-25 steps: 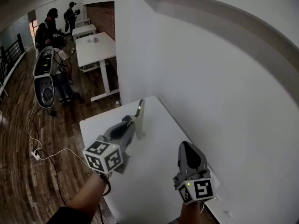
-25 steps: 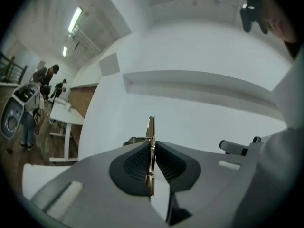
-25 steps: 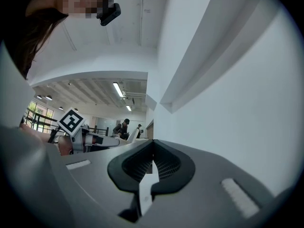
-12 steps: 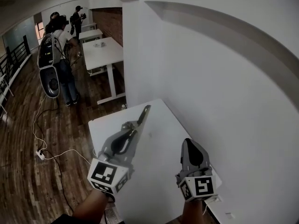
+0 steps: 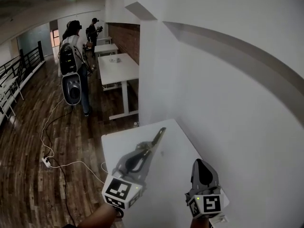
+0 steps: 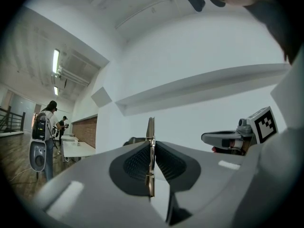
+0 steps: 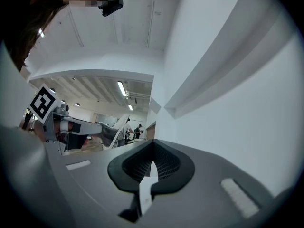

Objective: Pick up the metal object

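Note:
The metal object [image 5: 158,137] is a thin flat strip. My left gripper [image 5: 148,149] is shut on its lower end and holds it above the white table [image 5: 114,148], its free end pointing up and to the right. In the left gripper view the strip [image 6: 150,132] stands edge-on, pinched between the dark pads [image 6: 137,163]. My right gripper [image 5: 203,162] hangs to the right near the wall, shut with nothing in it. The right gripper view shows its own pads [image 7: 164,161] pressed together, with the left gripper [image 7: 108,133] and the strip [image 7: 121,124] at the left.
A white wall [image 5: 228,103] runs close along the right of the table. Behind, on the wooden floor [image 5: 28,141], stand white desks [image 5: 118,68] and several people [image 5: 73,56]. A white cable [image 5: 61,163] lies on the floor left of the table.
The head view has tilted up, so both grippers sit lower in the frame. The strip in the left gripper leaned from nearly upright over to the right.

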Demonstrator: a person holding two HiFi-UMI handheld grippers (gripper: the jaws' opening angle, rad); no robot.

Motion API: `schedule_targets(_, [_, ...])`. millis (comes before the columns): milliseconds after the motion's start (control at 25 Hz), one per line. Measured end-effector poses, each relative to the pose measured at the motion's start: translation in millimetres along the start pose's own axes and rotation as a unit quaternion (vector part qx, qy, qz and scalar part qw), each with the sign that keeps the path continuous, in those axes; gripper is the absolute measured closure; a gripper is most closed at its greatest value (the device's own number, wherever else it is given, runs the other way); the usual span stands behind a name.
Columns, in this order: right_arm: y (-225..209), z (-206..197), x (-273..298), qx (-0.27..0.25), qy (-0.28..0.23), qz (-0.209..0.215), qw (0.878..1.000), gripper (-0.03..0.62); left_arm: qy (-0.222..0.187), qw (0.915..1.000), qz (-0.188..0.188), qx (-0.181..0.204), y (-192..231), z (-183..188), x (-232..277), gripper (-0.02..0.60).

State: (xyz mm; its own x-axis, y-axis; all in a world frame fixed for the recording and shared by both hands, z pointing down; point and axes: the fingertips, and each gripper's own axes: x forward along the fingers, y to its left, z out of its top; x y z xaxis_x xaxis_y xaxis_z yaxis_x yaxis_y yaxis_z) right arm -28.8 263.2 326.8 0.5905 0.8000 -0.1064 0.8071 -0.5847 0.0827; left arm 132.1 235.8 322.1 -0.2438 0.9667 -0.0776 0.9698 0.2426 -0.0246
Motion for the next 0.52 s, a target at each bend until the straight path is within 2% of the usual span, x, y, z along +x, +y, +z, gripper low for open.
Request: schedule_targets(520, [-4,0,-9,-0.004,0.007,-0.01,1.0,0.585,-0.001,1.0,0.002,-0.002,0,-1,-4,0.549])
